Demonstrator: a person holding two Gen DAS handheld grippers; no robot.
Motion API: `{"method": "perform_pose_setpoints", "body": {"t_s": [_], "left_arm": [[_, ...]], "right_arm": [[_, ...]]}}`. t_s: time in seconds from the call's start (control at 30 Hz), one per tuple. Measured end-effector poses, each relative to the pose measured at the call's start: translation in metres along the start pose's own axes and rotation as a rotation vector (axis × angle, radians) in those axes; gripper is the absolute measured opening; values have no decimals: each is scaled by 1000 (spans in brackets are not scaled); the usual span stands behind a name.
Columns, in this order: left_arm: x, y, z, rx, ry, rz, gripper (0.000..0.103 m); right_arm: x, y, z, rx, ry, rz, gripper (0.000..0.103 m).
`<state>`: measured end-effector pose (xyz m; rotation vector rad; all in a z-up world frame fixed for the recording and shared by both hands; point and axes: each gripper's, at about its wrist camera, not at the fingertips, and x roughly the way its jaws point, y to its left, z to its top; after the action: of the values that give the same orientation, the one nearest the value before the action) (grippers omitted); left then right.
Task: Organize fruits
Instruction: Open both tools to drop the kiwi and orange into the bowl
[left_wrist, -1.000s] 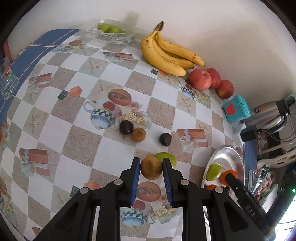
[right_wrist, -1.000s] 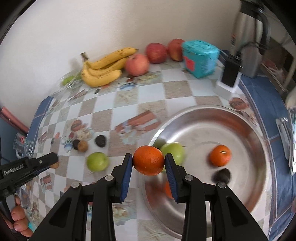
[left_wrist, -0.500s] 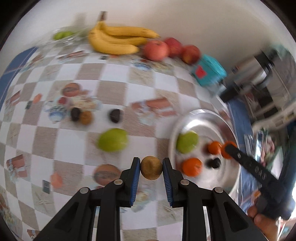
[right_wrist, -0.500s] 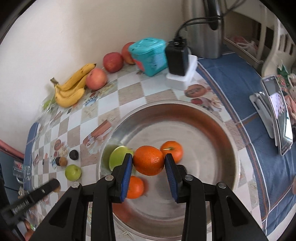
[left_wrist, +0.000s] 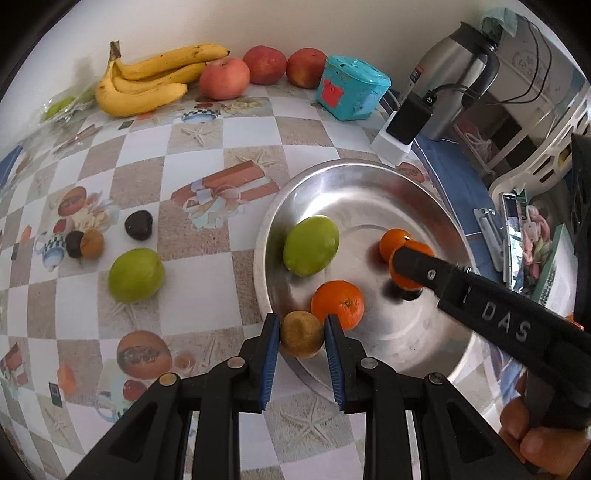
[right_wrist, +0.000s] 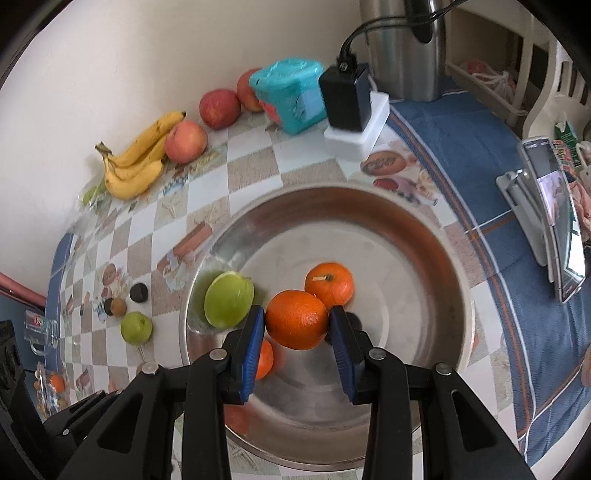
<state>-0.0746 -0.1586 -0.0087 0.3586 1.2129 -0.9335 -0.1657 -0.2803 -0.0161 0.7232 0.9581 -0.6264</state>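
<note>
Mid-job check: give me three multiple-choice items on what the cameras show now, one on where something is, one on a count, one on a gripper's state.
1. Where is the brown fruit held by the left gripper?
A. Over the near rim of the metal bowl
B. Beside the bananas
C. On the blue cloth

2. How many green fruits are outside the bowl on the checked tablecloth?
A. None
B. One
C. Three

3. What is the right gripper doing?
A. Open and holding nothing
B. Shut on a green fruit
C. Shut on an orange

Answers: 1 A, the left wrist view shows the brown fruit between the pads just above the bowl's near edge. 2 B, a single green fruit lies on the cloth left of the bowl. 3 C, both blue pads press the orange's sides over the bowl.
</note>
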Motion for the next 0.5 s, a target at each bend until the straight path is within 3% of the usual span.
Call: {"method": "perform_pose_setpoints", "body": {"t_s": [0.27,0.4,0.5], "left_arm": [[-3,-1,3,17,-24,0,29],[-6,-2,4,16,-31,-9,44],[-8,-2,5,17,-35,-8,44]], "right_arm": [[8,1,-4,-11,32,-3,38],[4,0,-3,-2,19,-2,38],[-2,1,-1,-3,0,0,38]]}}
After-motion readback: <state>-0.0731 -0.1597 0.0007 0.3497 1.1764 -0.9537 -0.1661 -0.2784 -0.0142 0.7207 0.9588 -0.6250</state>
